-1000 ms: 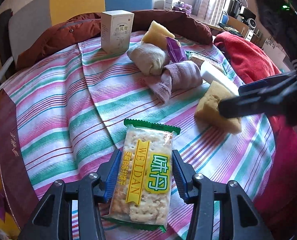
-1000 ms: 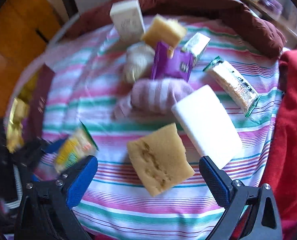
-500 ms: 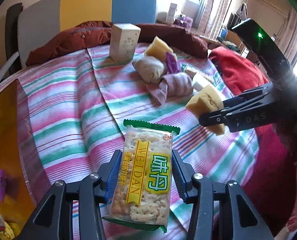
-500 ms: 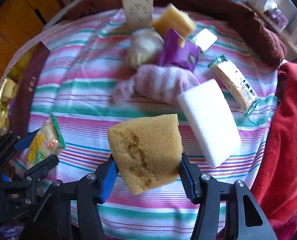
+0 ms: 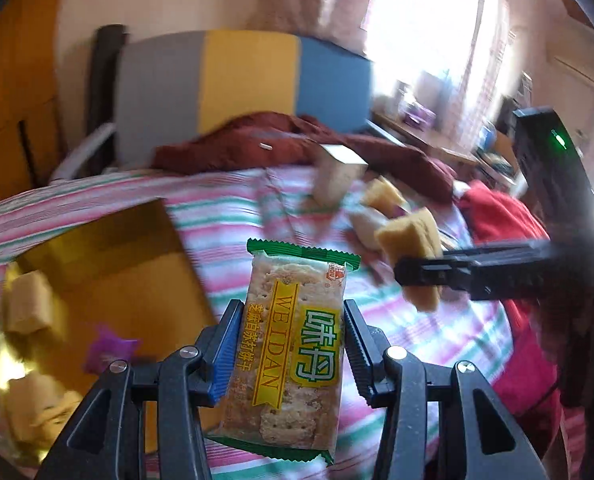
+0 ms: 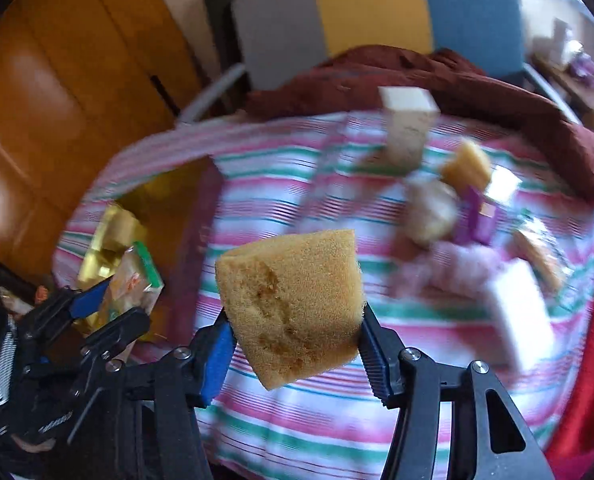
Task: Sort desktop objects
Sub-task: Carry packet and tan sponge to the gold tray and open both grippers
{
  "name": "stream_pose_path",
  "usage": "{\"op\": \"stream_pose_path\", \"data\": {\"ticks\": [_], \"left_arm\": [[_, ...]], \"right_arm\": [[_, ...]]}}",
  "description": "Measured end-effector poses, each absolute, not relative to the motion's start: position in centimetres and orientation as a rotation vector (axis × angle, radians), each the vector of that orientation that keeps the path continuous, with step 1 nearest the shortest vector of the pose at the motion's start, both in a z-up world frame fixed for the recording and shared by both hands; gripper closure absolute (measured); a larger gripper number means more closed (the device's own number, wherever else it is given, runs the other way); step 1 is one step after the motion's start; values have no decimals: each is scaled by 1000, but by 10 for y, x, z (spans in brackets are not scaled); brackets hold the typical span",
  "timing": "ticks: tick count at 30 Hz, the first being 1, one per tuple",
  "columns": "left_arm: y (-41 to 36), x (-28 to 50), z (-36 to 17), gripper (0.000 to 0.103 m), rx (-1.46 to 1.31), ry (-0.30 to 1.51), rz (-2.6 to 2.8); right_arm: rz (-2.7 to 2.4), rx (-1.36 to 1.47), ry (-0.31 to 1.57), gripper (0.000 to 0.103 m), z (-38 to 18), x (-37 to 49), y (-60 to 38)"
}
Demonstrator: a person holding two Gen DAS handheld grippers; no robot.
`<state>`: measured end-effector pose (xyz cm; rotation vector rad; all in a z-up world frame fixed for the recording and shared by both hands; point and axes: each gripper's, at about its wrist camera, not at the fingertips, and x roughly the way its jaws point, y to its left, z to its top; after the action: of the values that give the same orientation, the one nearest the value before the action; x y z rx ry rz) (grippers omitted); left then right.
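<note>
Crackers in a green-edged cracker packet (image 5: 293,364) sit clamped upright between the jaws of the left gripper (image 5: 293,356), raised above the striped table (image 5: 233,216) beside a gold box (image 5: 109,276) that holds yellow pieces and a purple wrapper. The right gripper (image 6: 295,346) has its jaws closed on a yellow sponge (image 6: 293,304), lifted clear of the cloth. Farther back stand a white carton (image 6: 409,128), a second sponge (image 6: 467,164) and a white block (image 6: 521,312).

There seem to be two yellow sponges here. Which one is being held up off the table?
The bigger sponge, clamped between the right gripper's jaws above the striped cloth. The smaller sponge lies among the clutter by the white box.
</note>
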<state>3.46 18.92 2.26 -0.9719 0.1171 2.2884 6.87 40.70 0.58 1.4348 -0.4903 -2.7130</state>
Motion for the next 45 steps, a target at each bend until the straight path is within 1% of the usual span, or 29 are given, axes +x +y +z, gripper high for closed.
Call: {"op": "stream_pose_path", "data": {"ticks": [7,14,17,19,20,22,23,24,26,28,30,35,38,42,45], "left_arm": [[118,6,29,54,-1013,-5,2476],[44,-35,13,54,-1109,-117,2649],[27,-45,3,54,-1161,-109,2688],[17,-53,-5,54,-1208,-112,2703],[12,-57,-9,52,-1231,-129,2704],[3,-58,-11,47,-1246,-157,2725],[0,-59,-13,43,-1257,-159,2733],[-2,-59,-14,38,-1261,-158,2740],[-8,-59,-16,34,-1264,-164,2761],[-11,-57,-16,34,-1270,-175,2765],[-12,-53,-14,34,-1268,-172,2775],[-6,-40,-5,34,-1241,-116,2787],[-1,-34,1,34,-1219,-95,2789],[9,-28,9,34,-1192,-58,2777],[17,-21,13,34,-1175,-20,2773]], "right_arm": [[-2519,1336,-556,45,4,25,339],[-2373,1307,-602,45,-4,-14,280],[-2336,1296,-610,44,-7,-28,258],[-2293,1276,-661,42,-9,-38,247],[-2283,1271,-667,41,-10,-42,242],[-2259,1263,-705,31,-14,-49,233],[-2234,1256,-740,23,-16,-51,231],[-2220,1241,-765,19,-15,-51,230],[-2214,1225,-777,17,-17,-50,226],[-2207,1231,-784,16,-21,-48,223],[-2214,1238,-780,11,-22,-44,223],[-2296,1269,-716,5,-23,-26,229],[-2390,1276,-594,2,-19,-15,226],[-2524,1275,-386,1,-12,2,223],[-2594,1272,-302,1,-8,10,224]]}}
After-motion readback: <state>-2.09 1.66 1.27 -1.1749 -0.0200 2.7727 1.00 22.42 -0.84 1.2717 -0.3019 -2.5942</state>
